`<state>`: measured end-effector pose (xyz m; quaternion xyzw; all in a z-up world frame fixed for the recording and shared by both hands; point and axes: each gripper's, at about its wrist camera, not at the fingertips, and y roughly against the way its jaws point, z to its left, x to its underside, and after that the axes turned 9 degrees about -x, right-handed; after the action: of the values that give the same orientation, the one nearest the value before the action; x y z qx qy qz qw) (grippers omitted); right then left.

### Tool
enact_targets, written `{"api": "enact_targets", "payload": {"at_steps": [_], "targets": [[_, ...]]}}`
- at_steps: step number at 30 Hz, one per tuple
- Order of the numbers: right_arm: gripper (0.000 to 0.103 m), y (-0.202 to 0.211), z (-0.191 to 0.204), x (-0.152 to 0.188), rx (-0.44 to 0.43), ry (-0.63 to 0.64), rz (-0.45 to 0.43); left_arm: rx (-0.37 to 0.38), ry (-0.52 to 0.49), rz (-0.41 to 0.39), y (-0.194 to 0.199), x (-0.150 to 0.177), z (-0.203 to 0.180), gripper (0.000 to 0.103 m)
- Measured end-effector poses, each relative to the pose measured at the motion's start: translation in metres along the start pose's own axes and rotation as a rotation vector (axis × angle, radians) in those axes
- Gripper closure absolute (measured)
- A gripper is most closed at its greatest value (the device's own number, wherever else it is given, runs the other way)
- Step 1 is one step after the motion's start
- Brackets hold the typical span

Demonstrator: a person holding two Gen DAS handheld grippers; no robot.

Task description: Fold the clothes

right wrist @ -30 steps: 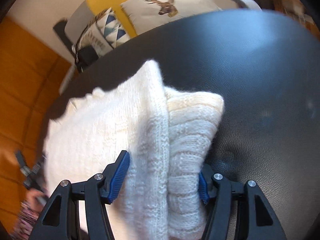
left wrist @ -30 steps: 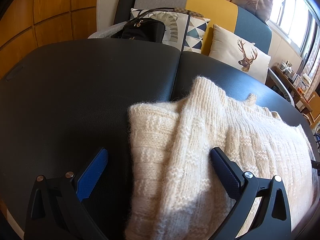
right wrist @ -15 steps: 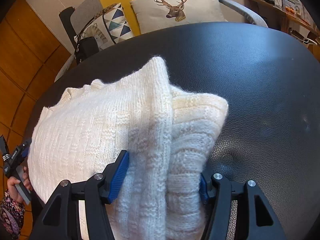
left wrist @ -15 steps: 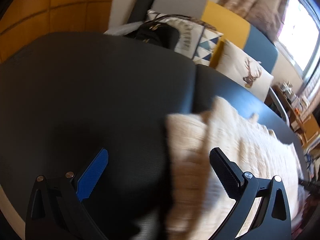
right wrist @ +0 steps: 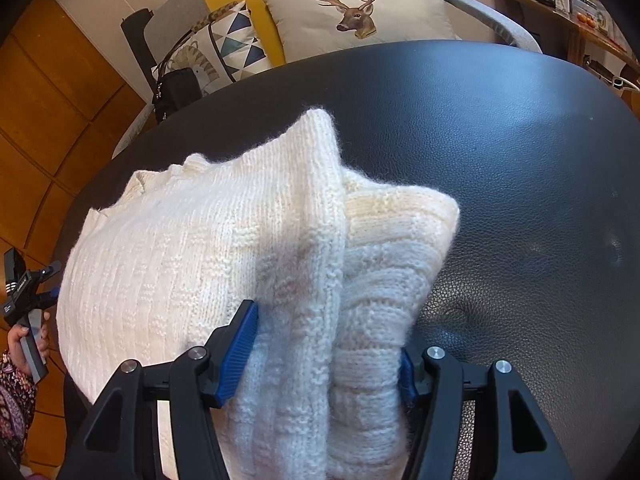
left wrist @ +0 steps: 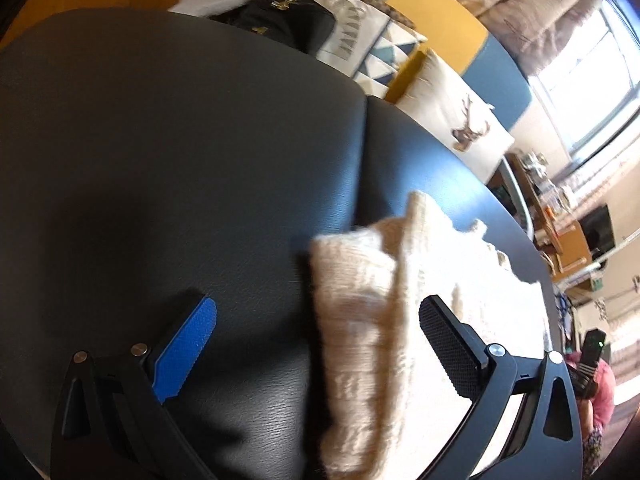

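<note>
Swung leftward over the past second: left tongs (left wrist: 318, 338), with the cream knit sweater (left wrist: 372, 320) now lying toward the right finger rather than filling the gap. Spread wide, gripping nothing; blue pad (left wrist: 186, 346) over bare black leather tabletop (left wrist: 180, 152), black pad (left wrist: 448, 344) over the knit. Slight motion blur across this view.

Hardly shifted: right tongs (right wrist: 326, 350), closed onto a thick folded bundle of the sweater (right wrist: 224, 240), both blue pads pressed into the wool. Lying folded on the tabletop (right wrist: 500, 140), one ribbed corner peaked up toward the far side, a second folded layer sticking out to the right beneath it.

At the far left of the right wrist view, a hand (right wrist: 22, 340) gripping the handle of the other tool. Beyond the tabletop, a deer-print cushion (right wrist: 360, 8), a triangle-patterned cushion (right wrist: 232, 40) and a black handbag (right wrist: 176, 88).
</note>
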<state>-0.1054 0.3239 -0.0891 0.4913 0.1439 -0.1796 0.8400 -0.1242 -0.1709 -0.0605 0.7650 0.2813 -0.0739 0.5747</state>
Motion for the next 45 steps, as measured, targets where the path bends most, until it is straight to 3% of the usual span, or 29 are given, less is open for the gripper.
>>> {"api": "enact_targets", "payload": {"at_steps": [6,11,14,22,28,34,36,41,45], "targets": [[0.042,-0.001,-0.001,0.000,-0.008,-0.002,-0.001,0.161,-0.027,0.068,-0.007,-0.005,-0.004,0.000],[0.042,0.000,-0.004,-0.002,-0.011,0.002,0.001,0.316,0.016,0.153,-0.015,-0.006,-0.006,0.000],[0.042,0.000,-0.005,-0.003,-0.011,0.001,0.001,0.368,0.043,0.210,-0.022,-0.004,-0.011,0.000],[0.041,-0.001,-0.004,-0.003,-0.024,-0.005,-0.008,0.295,-0.076,0.271,-0.027,0.002,-0.040,0.000],[0.041,0.000,-0.003,-0.001,-0.021,-0.009,-0.018,0.246,-0.040,0.172,-0.025,0.007,-0.044,0.000],[0.041,0.000,-0.002,0.000,-0.022,-0.004,-0.026,0.081,-0.300,0.082,-0.018,0.028,-0.080,0.001],[0.041,0.000,-0.002,0.000,-0.023,-0.003,-0.028,0.050,-0.350,0.056,-0.015,0.032,-0.088,0.010],[0.041,0.000,-0.003,0.002,-0.027,0.001,-0.036,0.053,-0.303,0.039,-0.010,0.025,-0.079,0.021],[0.041,0.001,-0.001,0.002,-0.028,0.002,-0.035,0.062,-0.245,0.046,-0.010,0.016,-0.064,0.024]]}}
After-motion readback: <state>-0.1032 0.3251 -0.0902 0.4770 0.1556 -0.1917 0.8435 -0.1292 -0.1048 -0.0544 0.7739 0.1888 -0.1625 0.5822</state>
